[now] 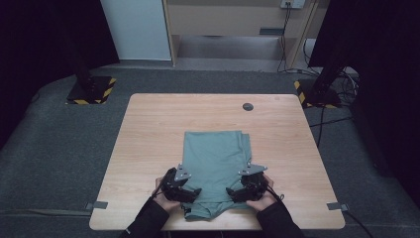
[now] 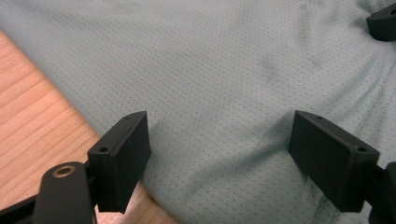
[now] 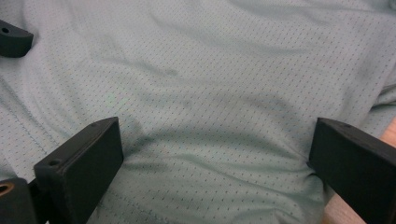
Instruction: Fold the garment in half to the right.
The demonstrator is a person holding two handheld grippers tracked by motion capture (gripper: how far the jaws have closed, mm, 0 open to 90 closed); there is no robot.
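A folded grey-green garment lies on the near half of the wooden table. My left gripper rests at its near left part, jaws wide apart over the cloth, with nothing pinched between them. My right gripper sits at the near right part, also open, its jaws pressing down on the wrinkled fabric. The two grippers point toward each other across the garment's near end. In the left gripper view a tip of the right gripper shows at the top right.
A small dark round disc sits in the tabletop near its far edge. Bare wood surrounds the garment on the left, right and far sides. Two stands with yellow-black bases rise beyond the table's far corners.
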